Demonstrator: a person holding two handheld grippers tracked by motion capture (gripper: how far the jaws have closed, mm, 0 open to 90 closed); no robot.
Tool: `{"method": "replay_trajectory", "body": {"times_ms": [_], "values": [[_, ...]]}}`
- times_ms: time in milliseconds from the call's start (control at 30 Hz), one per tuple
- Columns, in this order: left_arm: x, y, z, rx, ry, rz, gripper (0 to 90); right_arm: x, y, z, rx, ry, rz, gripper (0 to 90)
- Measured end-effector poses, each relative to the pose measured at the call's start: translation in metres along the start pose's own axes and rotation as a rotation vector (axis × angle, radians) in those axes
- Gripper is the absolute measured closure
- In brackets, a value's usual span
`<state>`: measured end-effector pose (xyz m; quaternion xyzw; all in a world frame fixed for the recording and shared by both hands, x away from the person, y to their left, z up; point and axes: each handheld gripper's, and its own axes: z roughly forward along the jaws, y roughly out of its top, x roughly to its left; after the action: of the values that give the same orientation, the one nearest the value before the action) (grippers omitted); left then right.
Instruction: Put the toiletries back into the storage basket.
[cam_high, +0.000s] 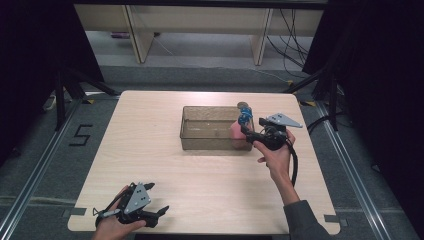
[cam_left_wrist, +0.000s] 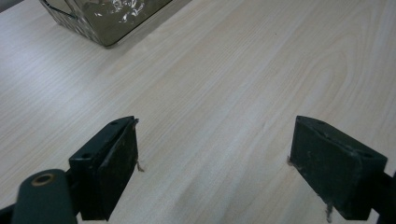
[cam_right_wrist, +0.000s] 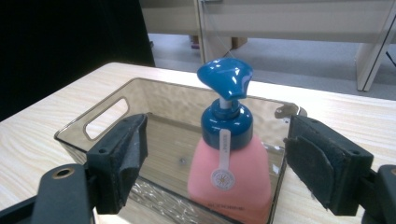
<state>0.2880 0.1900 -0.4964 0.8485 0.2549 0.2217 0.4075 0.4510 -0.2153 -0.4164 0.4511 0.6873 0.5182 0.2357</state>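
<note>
Near the counter's front-left corner my left gripper (cam_high: 150, 207) rests with jaws wide apart and nothing between them, well away from the work. Toward the right edge, the pink soap bottle (cam_right_wrist: 229, 172) stands upright in the right end of the clear bin (cam_high: 192, 135). My right gripper (cam_right_wrist: 217, 158) faces it, jaws spread wide either side without touching.

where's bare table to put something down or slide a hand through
The widest free patch is the table left of the clear bin, running to the left edge. Another bare band lies in front of the bin, between it and the left gripper. It is crowded at the bin's right end, where the pink pump bottle stands inside with the right gripper beside it.
</note>
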Motion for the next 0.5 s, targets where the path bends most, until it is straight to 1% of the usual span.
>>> {"method": "replay_trajectory", "body": {"times_ms": [67,100,133,167,200,233,267,300,333,367,400,433,467,500], "values": [[0.0010,0.0003,-0.0008,0.009,0.001,0.014,14.8,0.0002,-0.0007,-0.0010,0.004,0.004,-0.001,21.5],[0.0008,0.0003,-0.0012,0.014,-0.002,0.012,14.9,0.0027,-0.0014,-0.0023,0.013,0.000,0.030,21.3],[0.0008,0.0001,-0.0012,0.014,0.003,0.014,14.9,-0.0004,-0.0020,-0.0024,0.002,-0.004,-0.014,21.0],[0.0008,0.0001,-0.0012,0.014,0.003,0.014,14.9,0.0002,-0.0027,-0.0025,0.005,0.000,-0.006,20.9],[0.0003,0.0001,-0.0002,0.003,-0.003,-0.002,14.9,0.0013,-0.0030,-0.0043,0.021,-0.004,0.004,20.7],[0.0003,0.0001,-0.0002,0.003,-0.003,-0.002,14.9,0.0013,-0.0030,-0.0043,0.021,-0.004,0.004,20.7],[0.0011,0.0005,-0.0012,0.011,-0.003,0.012,14.9,0.0008,-0.0042,-0.0049,0.011,-0.006,-0.012,20.4],[0.0008,0.0003,-0.0014,0.012,-0.004,0.011,14.9,0.0021,-0.0047,-0.0058,0.016,-0.005,0.005,20.4],[0.0008,0.0003,-0.0014,0.012,-0.004,0.011,14.8,0.0012,-0.0051,-0.0060,0.007,0.005,-0.008,20.5],[0.0008,0.0002,-0.0005,0.002,0.008,0.008,14.8,0.0019,-0.0060,-0.0070,0.010,0.009,-0.006,20.6],[0.0008,0.0002,-0.0005,0.002,0.008,0.008,14.9,0.0019,-0.0060,-0.0070,0.010,0.009,-0.006,20.6],[0.0015,0.0002,-0.0007,0.008,0.018,0.015,14.9,0.0023,-0.0069,-0.0078,0.015,0.006,-0.002,20.6],[0.0012,0.0002,-0.0008,0.006,0.013,0.013,14.9,0.0023,-0.0074,-0.0095,0.025,-0.001,-0.030,20.6],[0.0011,0.0002,-0.0007,0.006,0.013,0.010,14.9,0.0057,-0.0085,-0.0097,0.019,0.013,0.015,20.6]]}}
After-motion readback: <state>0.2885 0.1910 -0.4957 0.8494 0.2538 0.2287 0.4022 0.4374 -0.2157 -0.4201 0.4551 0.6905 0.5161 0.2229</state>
